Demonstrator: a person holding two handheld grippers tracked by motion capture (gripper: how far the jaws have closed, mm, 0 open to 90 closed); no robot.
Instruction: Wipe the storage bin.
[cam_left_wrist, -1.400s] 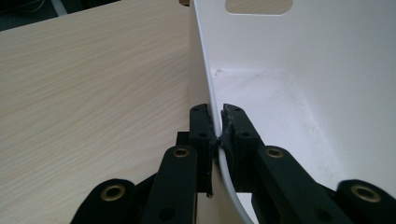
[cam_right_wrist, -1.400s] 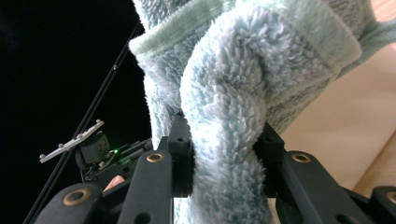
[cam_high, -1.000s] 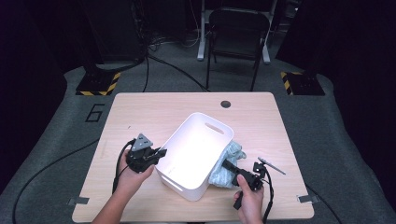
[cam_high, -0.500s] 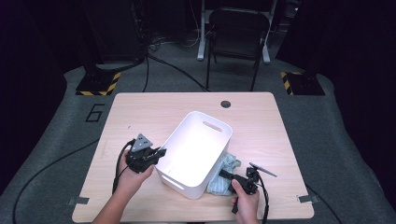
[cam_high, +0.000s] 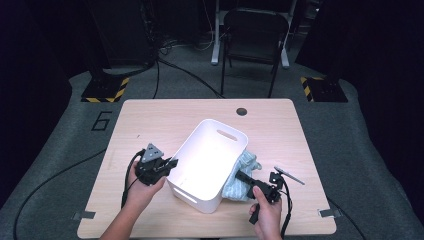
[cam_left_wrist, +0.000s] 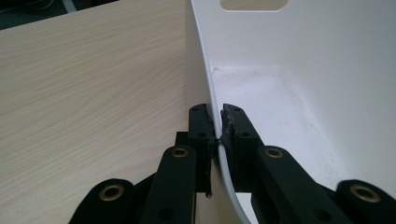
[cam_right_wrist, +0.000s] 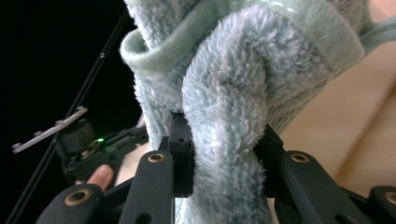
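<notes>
Clamped on a thick fold of pale blue-green towel (cam_right_wrist: 233, 107), the right gripper (cam_right_wrist: 224, 154) has its two black jaws pressed into the fluffy pile from either side, with the towel's flat woven hem curling over the top of the bunch. In the high view the right gripper (cam_high: 248, 178) sits at the near right of the table, a hand (cam_high: 265, 210) around its handle and its jaws aimed toward the towel (cam_high: 241, 172), which lies bunched just beside the right wall of the white bin (cam_high: 210, 162) and touches it. Whether the held part of the towel is clear of the tabletop I cannot tell.

Opposite, the left gripper (cam_left_wrist: 218, 128) is pinched narrow on the bin's thin left wall, one jaw outside over the wood and one inside over the white floor (cam_left_wrist: 280, 102), with the rim running up between them. A handle cut-out (cam_left_wrist: 254, 4) shows in the far wall. From above, the left gripper (cam_high: 167, 166) carries a grey three-cornered plate on top, and the left hand (cam_high: 142, 187) grips it from below.

The bin stands slantwise near the middle of the light wooden table (cam_high: 150, 120). A small dark round hole (cam_high: 242, 111) sits near the table's far edge. Beyond the table stands a dark chair (cam_high: 255, 30), and yellow-and-black striped blocks (cam_high: 102, 90) rest on the grey floor on either side.
</notes>
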